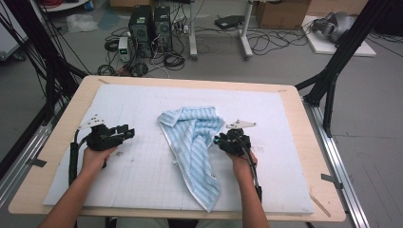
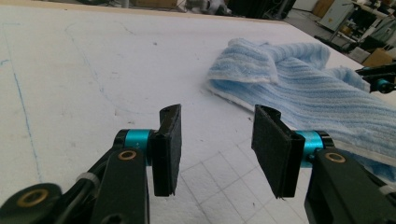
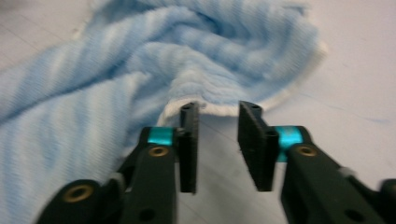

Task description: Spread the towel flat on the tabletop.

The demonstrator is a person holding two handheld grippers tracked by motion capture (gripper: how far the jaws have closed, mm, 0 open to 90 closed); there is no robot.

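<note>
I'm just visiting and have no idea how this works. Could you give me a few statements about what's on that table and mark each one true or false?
1. The towel is blue with white stripes. True.
2. The towel is folded into a neat square. False: it lies crumpled, in a long bunched shape.
3. The left gripper holds the towel. False: its jaws stand open over the bare white mat, with nothing between them.
4. The right gripper is at the towel's white edge. True: its jaws are apart with the hem just ahead of their tips.
5. The table has a wooden rim around the mat. True.

A lab: computer towers (image 1: pixel 150 29), tangled floor cables (image 1: pixel 266 40), black camera-rig struts (image 1: pixel 343 50).
</note>
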